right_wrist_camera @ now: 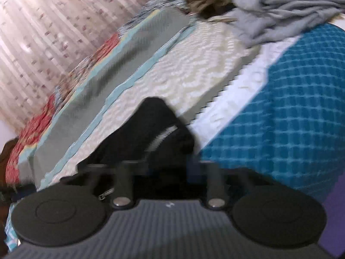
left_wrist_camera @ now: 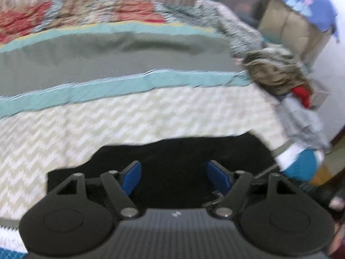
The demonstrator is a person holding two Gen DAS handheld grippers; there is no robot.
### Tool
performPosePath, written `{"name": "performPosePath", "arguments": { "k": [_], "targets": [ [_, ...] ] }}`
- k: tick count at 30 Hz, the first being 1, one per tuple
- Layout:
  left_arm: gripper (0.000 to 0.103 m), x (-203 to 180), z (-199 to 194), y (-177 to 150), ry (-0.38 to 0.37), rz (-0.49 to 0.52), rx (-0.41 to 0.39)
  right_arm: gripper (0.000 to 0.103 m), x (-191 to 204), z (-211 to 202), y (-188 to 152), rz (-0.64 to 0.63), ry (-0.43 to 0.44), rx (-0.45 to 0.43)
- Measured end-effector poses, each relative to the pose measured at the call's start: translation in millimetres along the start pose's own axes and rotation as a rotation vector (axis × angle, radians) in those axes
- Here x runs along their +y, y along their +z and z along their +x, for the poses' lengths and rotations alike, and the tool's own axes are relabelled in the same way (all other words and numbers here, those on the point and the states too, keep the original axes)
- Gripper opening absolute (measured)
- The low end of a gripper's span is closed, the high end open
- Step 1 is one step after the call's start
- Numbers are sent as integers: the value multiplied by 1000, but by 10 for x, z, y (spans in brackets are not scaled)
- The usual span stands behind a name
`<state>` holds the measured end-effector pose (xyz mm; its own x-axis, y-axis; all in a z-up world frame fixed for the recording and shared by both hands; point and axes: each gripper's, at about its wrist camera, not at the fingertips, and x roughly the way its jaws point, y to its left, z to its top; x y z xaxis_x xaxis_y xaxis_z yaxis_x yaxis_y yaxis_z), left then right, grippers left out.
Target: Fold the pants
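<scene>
The left gripper (left_wrist_camera: pixel 174 176) stood wide, its two blue pads (left_wrist_camera: pixel 132 176) well apart with nothing clamped between them. Directly under and just ahead of it lay the black pants (left_wrist_camera: pixel 179 151), spread on the bed (left_wrist_camera: pixel 129 118), whose cover showed a pale zigzag band. Farther ahead of this gripper ran a teal stripe and a grey band of the same cover, then a red flowered patch. Off to its right, at the bed's edge, sat a heap of clothes (left_wrist_camera: pixel 278 73) in brown, red and grey.

In the right wrist view the picture was smeared, and the right gripper (right_wrist_camera: pixel 167 172) showed only dark linkage, so whether it was wide or closed on cloth could not be told. The pants (right_wrist_camera: pixel 146 133) bunched up right in front of it, a pale stripe across them. A grey garment (right_wrist_camera: pixel 280 6) lay far ahead to its right, a curtain (right_wrist_camera: pixel 43 32) to its left.
</scene>
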<state>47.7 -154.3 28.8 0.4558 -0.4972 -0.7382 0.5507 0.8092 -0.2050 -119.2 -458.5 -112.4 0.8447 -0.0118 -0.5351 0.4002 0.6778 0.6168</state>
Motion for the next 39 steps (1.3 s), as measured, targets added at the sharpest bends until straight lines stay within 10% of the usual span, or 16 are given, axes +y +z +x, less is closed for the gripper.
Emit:
{"name": "performPosePath", "arguments": {
  "k": [9, 11, 13, 16, 19, 21, 22, 31, 39],
  "targets": [
    [94, -1026, 387, 351, -63, 192, 121, 22, 1196, -458, -398, -584, 55, -152],
    [83, -1087, 515, 326, -52, 204, 155, 22, 1291, -480, -491, -651, 64, -160],
    [26, -1038, 598, 289, -62, 194, 199, 22, 1352, -515, -548, -701, 77, -168],
    [16, -808, 489, 315, -105, 111, 182, 30, 1377, -587, -612, -731, 104, -185],
    [16, -558, 272, 325, -106, 75, 149, 63, 1315, -612, -637, -721, 116, -172],
    [16, -371, 108, 317, -120, 36, 130, 49, 1294, -554, -669, -734, 117, -141],
    [16, -285, 40, 315, -128, 16, 123, 24, 1320, -527, -681, -743, 140, -108],
    [16, 538, -495, 189, -121, -143, 25, 19, 1905, -612, -880, -896, 319, -77],
    [17, 685, -402, -72, -19, -155, 36, 19, 1978, -524, -1042, -901, 310, 20]
  ]
}}
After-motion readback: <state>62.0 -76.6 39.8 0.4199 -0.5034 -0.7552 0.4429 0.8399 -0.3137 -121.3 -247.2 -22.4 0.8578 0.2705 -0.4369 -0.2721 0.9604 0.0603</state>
